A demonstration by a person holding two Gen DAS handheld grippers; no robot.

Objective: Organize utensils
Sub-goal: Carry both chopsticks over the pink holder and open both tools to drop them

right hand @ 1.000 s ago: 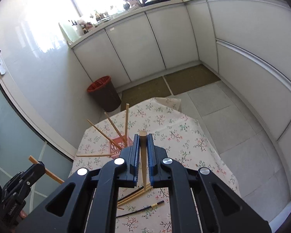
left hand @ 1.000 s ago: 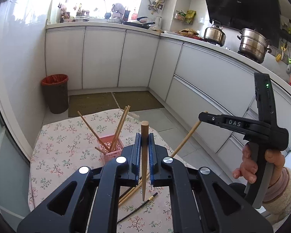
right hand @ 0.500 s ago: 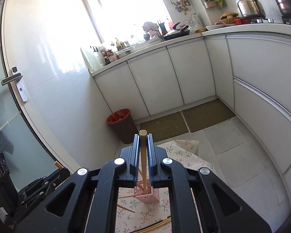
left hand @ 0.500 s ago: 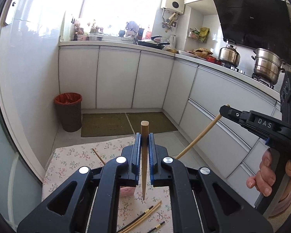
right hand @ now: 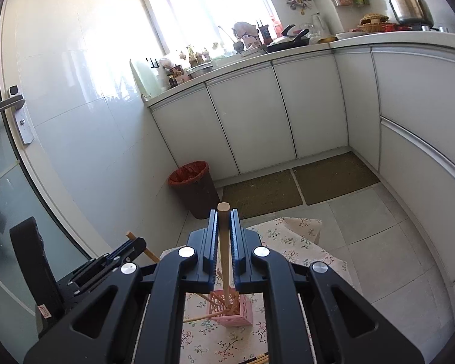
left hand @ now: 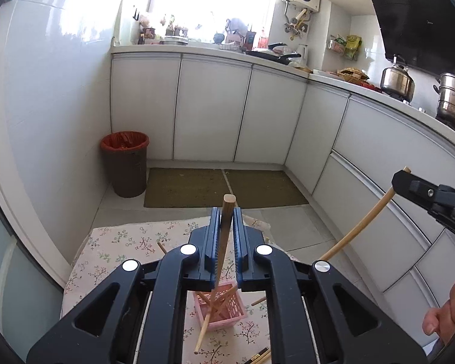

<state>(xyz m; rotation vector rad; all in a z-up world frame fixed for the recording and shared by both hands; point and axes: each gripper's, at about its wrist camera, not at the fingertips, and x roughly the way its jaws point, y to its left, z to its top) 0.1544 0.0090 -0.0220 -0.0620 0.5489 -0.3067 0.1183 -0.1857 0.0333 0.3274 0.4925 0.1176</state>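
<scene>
Left gripper (left hand: pixel 226 212), jaws opening, a wooden chopstick (left hand: pixel 220 251) between them, upright. Right gripper (right hand: pixel 224 215) clamped on a second chopstick (right hand: pixel 225 251), its tip over the pink slotted basket (right hand: pixel 242 311). The basket stands on a floral tablecloth (right hand: pixel 291 242) and holds several leaning chopsticks. Behind it on the floor, a red-lined bin (right hand: pixel 194 188).

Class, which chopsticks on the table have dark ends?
The ones lying flat on the floral cloth at the left-wrist view's bottom edge; those standing in the pink basket are plain pale wood.
</scene>
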